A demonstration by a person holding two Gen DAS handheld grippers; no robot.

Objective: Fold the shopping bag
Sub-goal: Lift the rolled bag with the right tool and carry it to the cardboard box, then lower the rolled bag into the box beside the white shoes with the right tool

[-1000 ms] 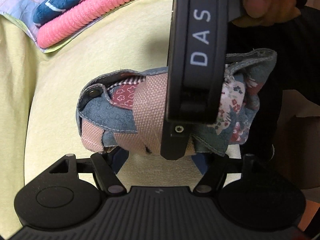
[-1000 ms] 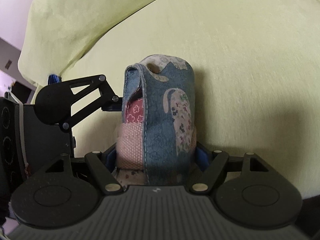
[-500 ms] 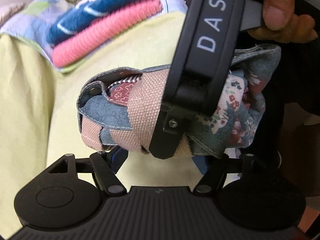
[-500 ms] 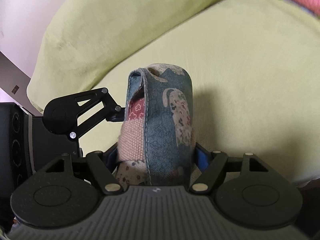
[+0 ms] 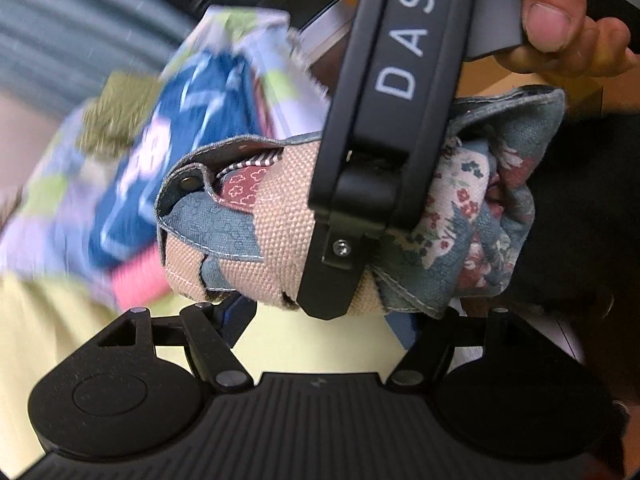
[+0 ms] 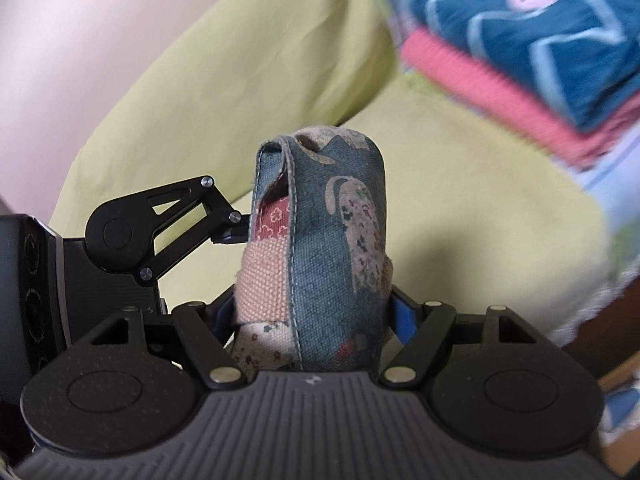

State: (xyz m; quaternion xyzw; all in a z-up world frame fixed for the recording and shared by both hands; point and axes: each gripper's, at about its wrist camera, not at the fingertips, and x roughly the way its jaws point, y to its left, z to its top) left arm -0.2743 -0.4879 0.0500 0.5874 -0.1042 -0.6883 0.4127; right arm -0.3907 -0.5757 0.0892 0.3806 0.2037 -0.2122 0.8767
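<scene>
A broad yellow-green cushion fills the background, its surface rising into a fatter roll at the far left edge, and on its far right corner sits a stack of folded cloths, blurred here: a dark blue one with pale lines on top, a pink ribbed one under it, both on a pale patterned sheet. The folded shopping bag, a patchwork of blue-grey print, pink weave and flowered scraps, is rolled into a thick bundle and is held up off the cushion, clear of its surface, between the two tools. The right gripper pinches one end of the bundle, its blue pads pressed against the cloth on both sides, so the roll stands up straight in front of its camera. The left gripper pinches the bag too, from the bundle's long side, the cloth resting between its blue pads. In the left wrist view the black body of the right gripper, lettered DAS, crosses in front of the bundle, and a hand grips its handle at the top right. A small metal snap shows on the bag's open flap.
</scene>
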